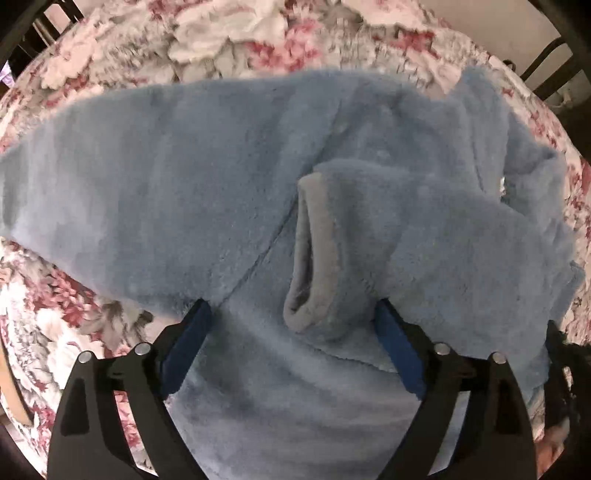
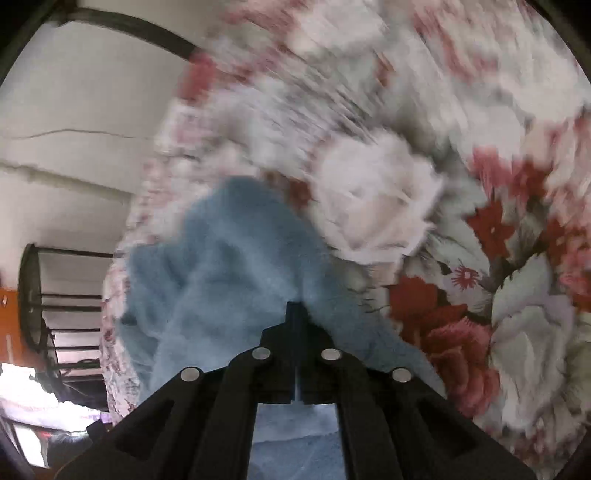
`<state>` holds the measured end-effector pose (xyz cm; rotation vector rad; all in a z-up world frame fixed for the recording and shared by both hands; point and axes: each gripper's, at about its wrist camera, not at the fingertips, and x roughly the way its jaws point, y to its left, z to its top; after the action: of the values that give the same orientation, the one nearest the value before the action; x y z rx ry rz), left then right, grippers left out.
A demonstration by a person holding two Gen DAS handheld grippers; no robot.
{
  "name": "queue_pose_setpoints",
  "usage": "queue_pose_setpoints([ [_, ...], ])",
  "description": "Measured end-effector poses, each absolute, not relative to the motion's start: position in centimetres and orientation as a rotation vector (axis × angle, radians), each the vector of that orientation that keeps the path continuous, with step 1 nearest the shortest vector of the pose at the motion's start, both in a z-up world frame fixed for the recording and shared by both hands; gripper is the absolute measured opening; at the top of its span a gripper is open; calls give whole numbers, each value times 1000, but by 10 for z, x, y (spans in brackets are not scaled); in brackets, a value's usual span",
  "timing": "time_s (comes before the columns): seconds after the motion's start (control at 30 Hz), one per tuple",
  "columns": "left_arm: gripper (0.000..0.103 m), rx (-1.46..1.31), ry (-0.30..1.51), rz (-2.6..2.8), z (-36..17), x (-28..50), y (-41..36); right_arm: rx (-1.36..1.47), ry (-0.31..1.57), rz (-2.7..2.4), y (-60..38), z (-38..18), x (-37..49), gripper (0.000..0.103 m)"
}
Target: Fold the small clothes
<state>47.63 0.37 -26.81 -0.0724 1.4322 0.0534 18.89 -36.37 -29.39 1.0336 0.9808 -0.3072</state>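
Note:
A fluffy light-blue garment [image 1: 207, 177] lies spread on a floral bedspread [image 1: 74, 317]. One sleeve with a grey-lined cuff [image 1: 308, 258] is folded across its body. My left gripper [image 1: 293, 317] is open just above the garment, its blue-padded fingers [image 1: 192, 343] either side of the cuff, holding nothing. My right gripper [image 2: 295, 314] is shut on a bunched edge of the blue garment [image 2: 229, 273] and holds it above the bedspread [image 2: 480, 258]. The right wrist view is blurred by motion.
White fluffy cloth [image 1: 225, 26] lies at the far side of the bed. A dark metal bed frame [image 1: 546, 66] shows at the corners. In the right wrist view a black metal rack [image 2: 48, 302] stands by a pale wall [image 2: 74, 110] past the bed edge.

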Motion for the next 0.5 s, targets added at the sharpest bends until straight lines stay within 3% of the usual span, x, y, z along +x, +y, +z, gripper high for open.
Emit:
queue_pose_setpoints([
  [0.17, 88, -154, 1356, 89, -249, 484, 16, 826, 1021, -93, -293, -267, 209, 7],
  [0.27, 96, -36, 1436, 135, -279, 490, 7, 722, 1208, 7, -249, -299, 223, 11],
  [0.3, 97, -37, 1444, 143, -284, 492, 4, 713, 1238, 3, -247, -307, 224, 7],
  [0.37, 95, -91, 1439, 138, -278, 498, 4, 686, 1220, -34, -248, -307, 223, 6],
  [0.4, 95, -136, 1426, 125, -269, 495, 16, 668, 1179, -33, -246, -296, 222, 12],
  [0.5, 95, -255, 1339, 130, -243, 500, 37, 532, 1009, -3, -227, -256, 232, 15],
])
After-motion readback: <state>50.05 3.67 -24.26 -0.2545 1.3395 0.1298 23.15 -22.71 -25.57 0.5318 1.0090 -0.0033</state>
